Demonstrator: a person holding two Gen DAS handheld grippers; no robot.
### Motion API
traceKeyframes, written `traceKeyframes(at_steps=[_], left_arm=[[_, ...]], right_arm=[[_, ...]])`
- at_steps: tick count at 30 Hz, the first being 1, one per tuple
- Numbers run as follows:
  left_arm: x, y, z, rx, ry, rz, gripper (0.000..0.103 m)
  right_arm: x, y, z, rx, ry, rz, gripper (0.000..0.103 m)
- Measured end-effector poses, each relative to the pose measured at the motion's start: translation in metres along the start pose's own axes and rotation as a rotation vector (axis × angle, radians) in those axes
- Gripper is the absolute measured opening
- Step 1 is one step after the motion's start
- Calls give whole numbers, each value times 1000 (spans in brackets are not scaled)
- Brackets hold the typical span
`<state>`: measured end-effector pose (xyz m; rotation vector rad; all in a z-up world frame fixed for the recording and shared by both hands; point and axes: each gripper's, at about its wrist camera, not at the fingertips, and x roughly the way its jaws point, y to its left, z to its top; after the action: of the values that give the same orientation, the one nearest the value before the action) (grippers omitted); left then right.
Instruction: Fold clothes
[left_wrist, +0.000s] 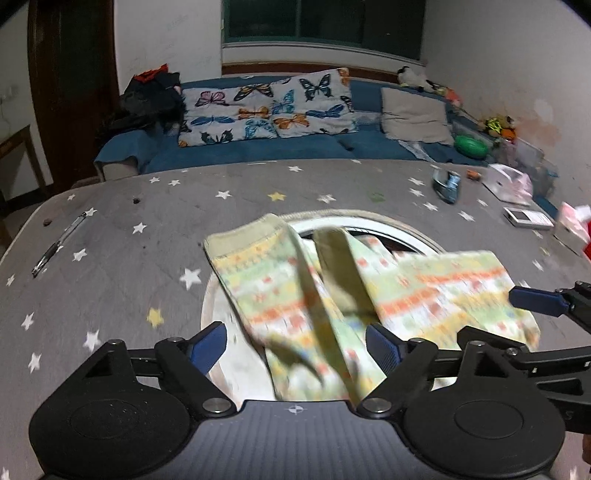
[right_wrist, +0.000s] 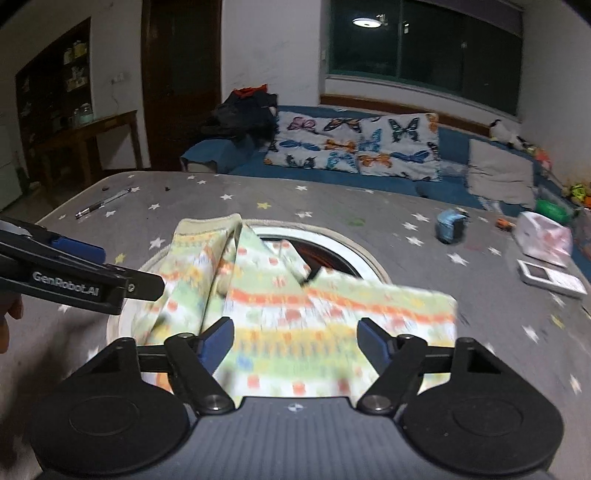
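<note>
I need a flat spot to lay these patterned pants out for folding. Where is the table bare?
Barest: the star-print table cover between the pen and the patterned pants. Some room beyond the round inset, toward the sofa. The far right is crowded: blue tape roll, pink bag, white device.

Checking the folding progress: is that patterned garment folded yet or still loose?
Still loose. The patterned garment lies rumpled, with crooked overlapping flaps, over a round basket; motion blur hides finer detail.
</note>
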<state>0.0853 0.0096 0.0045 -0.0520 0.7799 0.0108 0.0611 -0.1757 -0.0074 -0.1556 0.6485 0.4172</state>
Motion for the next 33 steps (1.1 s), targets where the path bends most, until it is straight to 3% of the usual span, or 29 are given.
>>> traceKeyframes(at_steps=[4, 7, 14, 16, 18, 22, 24, 28, 30, 33], left_arm=[[27, 9, 15, -31, 36, -5, 84], [44, 14, 21, -42, 65, -15, 73], [65, 28, 27, -49, 104, -37, 61], [68, 30, 29, -61, 114, -48, 61], [70, 31, 32, -79, 120, -69, 61], [72, 28, 41, -99, 108, -90, 63], [75, 25, 45, -98, 108, -101, 64], [88, 17, 42, -74, 141, -107, 63], [94, 14, 39, -59, 155, -105, 56], [95, 10, 32, -16, 140, -74, 23]], right_arm=[[35, -3, 22, -10, 24, 50, 68], [59, 2, 34, -51, 26, 88, 66], [102, -1, 44, -57, 67, 167, 62], [113, -5, 42, -37, 95, 191, 46], [118, -8, 39, -15, 111, 206, 40], [107, -12, 36, 17, 98, 210, 13], [100, -14, 36, 29, 84, 199, 8], [79, -22, 37, 46, 35, 158, 6], [65, -29, 36, 61, 2, 126, 6], [38, -44, 36, 84, -44, 55, 6]])
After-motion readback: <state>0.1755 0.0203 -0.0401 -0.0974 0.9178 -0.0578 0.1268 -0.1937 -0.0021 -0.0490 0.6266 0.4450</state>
